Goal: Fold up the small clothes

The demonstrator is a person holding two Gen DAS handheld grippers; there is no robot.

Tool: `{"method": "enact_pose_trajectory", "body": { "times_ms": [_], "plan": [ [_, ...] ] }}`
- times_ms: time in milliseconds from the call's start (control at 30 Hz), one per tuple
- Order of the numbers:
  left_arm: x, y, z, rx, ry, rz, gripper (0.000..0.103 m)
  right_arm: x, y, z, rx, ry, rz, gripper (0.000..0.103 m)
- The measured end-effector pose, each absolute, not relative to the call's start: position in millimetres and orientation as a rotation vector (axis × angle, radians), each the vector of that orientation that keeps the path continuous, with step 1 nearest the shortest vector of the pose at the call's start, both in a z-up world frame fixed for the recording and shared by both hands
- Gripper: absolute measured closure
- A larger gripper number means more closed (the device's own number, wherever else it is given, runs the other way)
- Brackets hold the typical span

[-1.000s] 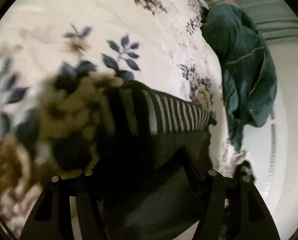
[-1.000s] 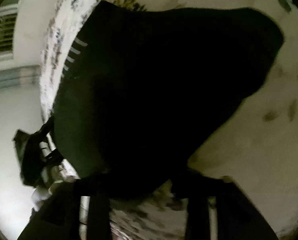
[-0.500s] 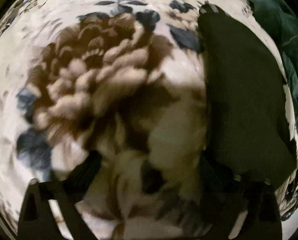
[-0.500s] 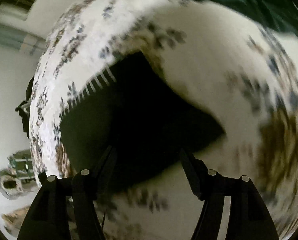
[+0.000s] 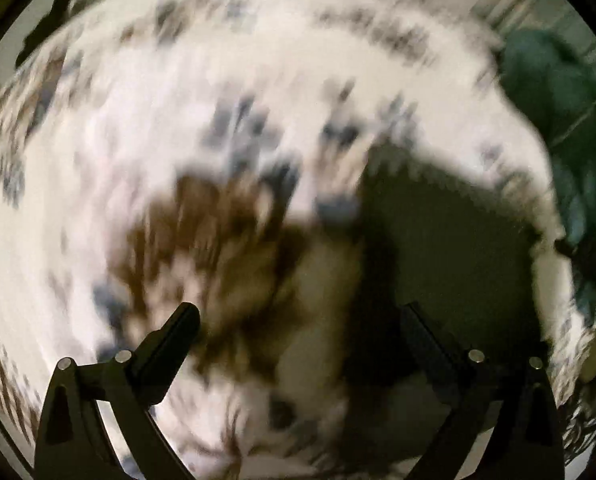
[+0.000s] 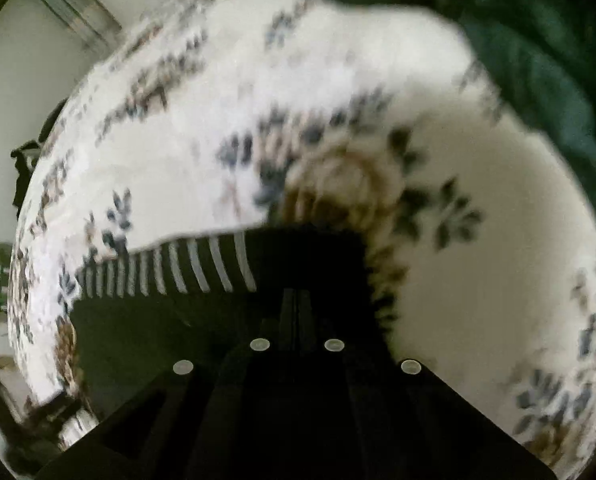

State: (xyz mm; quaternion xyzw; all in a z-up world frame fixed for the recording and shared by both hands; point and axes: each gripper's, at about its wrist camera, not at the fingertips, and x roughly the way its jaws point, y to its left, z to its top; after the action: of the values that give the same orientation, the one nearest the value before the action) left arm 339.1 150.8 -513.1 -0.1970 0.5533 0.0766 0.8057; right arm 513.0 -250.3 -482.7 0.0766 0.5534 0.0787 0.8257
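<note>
- Left wrist view: the left hand-held gripper [image 5: 298, 316] has its fingers spread wide and holds nothing. The small dark garment [image 5: 449, 248] lies flat on the flowery bed [image 5: 178, 100], just by the right finger. A green cloth [image 5: 569, 128] hangs at the bed's far edge.
- To do this step well, I think this gripper should slow down, because the picture is very blurry, then pinch a free edge.
- Half a second ago the garment sat higher and further right, and the big brown flower filled the middle.
- Right wrist view: the right hand-held gripper [image 6: 298, 300] is pressed together, pinching the garment [image 6: 138, 328] by its striped band [image 6: 186, 268].
- It should grip tight and lift evenly.
- Half a second ago its fingers were spread apart.
</note>
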Motion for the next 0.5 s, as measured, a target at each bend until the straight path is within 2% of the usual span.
{"method": "enact_pose_trajectory", "body": {
  "times_ms": [100,200,233,267,300,333,367,400,467,500],
  "plan": [
    [381,144,-511,-0.375,1.134,0.080,0.001,518,-266,-471,0.213,1.156,0.166,0.103],
    [419,135,-537,-0.345,1.191,-0.012,0.003,530,-269,-490,0.352,1.271,0.273,0.102],
    [430,129,-545,-0.333,1.218,-0.035,0.011,536,-271,-504,0.384,1.335,0.288,0.100],
    [441,123,-554,-0.322,1.244,-0.056,0.019,537,-270,-512,0.386,1.361,0.290,0.086],
    [446,118,-558,-0.328,1.250,-0.082,0.044,536,-269,-518,0.378,1.370,0.287,0.062],
    [449,118,-560,-0.337,1.243,-0.100,0.055,536,-268,-528,0.368,1.385,0.286,0.055],
    [453,115,-558,-0.327,1.225,-0.098,0.061,534,-264,-536,0.367,1.402,0.296,0.053],
    [453,113,-556,-0.322,1.214,-0.101,0.075,534,-261,-543,0.357,1.419,0.299,0.053],
    [443,110,-547,-0.309,1.197,-0.088,0.080,532,-255,-556,0.331,1.437,0.300,0.055],
    [441,110,-544,-0.309,1.193,-0.085,0.081,529,-254,-557,0.321,1.413,0.303,0.074]
  ]
}}
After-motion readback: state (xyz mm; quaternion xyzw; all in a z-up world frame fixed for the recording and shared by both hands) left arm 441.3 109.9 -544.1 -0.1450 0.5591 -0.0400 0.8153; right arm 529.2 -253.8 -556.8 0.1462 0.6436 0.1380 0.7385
